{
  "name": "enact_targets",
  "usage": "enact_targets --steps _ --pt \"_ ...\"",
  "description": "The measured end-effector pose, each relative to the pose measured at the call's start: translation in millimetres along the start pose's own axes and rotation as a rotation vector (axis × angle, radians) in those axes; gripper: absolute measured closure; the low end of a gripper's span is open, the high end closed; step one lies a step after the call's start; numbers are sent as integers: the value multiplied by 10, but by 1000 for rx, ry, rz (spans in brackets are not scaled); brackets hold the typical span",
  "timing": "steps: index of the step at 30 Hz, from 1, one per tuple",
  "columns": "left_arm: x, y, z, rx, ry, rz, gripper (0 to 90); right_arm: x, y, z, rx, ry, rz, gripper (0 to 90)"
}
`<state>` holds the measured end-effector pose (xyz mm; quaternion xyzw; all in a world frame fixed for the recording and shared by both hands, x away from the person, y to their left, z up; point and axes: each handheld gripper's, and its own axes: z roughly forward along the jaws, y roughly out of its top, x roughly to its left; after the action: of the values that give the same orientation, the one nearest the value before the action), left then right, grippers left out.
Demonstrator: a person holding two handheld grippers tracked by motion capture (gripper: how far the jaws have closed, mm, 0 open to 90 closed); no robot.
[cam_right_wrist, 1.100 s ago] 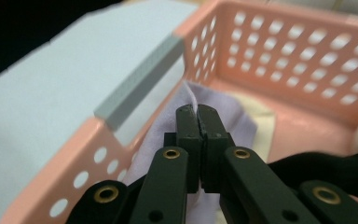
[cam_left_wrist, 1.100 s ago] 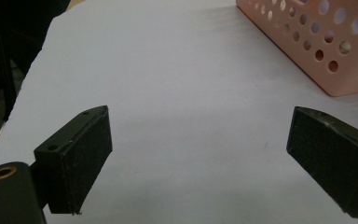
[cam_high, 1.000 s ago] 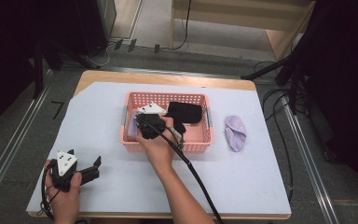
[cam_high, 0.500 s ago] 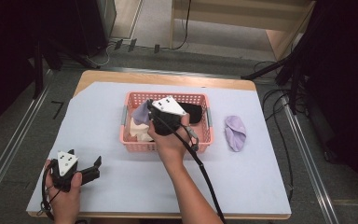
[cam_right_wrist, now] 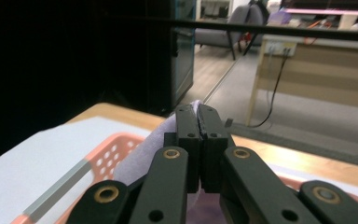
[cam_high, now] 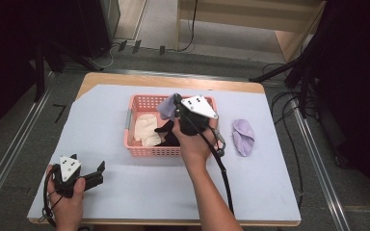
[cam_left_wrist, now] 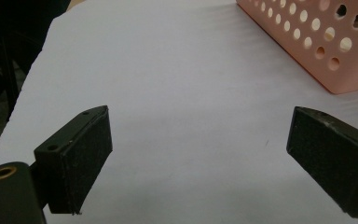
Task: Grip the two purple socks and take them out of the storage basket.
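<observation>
A: What has changed in the last second?

B: The right gripper (cam_high: 175,107) was down inside the pink basket (cam_high: 134,142). It has come up and moved toward the basket's far rim, and a lilac sock (cam_high: 166,108) has come up with it. In the right gripper view the two fingers (cam_right_wrist: 188,126) are pressed together with a fold of the lilac sock (cam_right_wrist: 144,149) pinched between them; the rest hangs below and to the left of the fingers.

A: So the sock is out of the basket?

B: Lifted, but not clear of it. From the high view it hangs over the basket's far side, above the cream sock (cam_high: 145,129) and a black sock (cam_high: 165,133) lying below the fingers.

A: And the other hand?

B: The left gripper (cam_high: 98,173) rests low at the near left of the table (cam_high: 270,202), as it did a second ago. Its fingers (cam_left_wrist: 81,158) stand wide apart with nothing between them, and the basket's corner is ahead of them and to their right.

A: What does that mean for the work?

B: I'd judge the pick is done and the carry is next. A matching lilac sock (cam_high: 244,136) lies on the table well to the right of the fingers, likely where this one goes.
</observation>
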<state>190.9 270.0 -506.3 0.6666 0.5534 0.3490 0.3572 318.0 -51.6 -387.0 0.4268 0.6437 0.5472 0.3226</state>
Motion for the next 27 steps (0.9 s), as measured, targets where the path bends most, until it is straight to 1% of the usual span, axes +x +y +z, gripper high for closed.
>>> enact_targets --steps 1,5,12,14,16,20,21,27 --pt "-1 1 0 2 0 1 75 -27 14 -26 -9 -8 7 896" --pt "0 1 -2 5 2 10 75 -159 60 -114 -54 -32 -6 896" --pt "-3 1 -4 5 1 14 75 -384 126 -263 -104 -66 3 896" --pt "-3 1 -4 5 1 14 75 -456 145 -304 -121 -85 0 896" --pt "-5 0 -4 4 2 11 75 -505 154 -334 -124 -97 11 896" --pt "-4 1 -4 5 1 14 75 -640 169 -403 -136 -125 4 896" --pt "-5 1 -4 4 1 15 75 -658 169 -418 -134 -131 11 895" --pt "-5 2 -7 9 1 17 75 -846 169 -517 -143 -171 6 896"
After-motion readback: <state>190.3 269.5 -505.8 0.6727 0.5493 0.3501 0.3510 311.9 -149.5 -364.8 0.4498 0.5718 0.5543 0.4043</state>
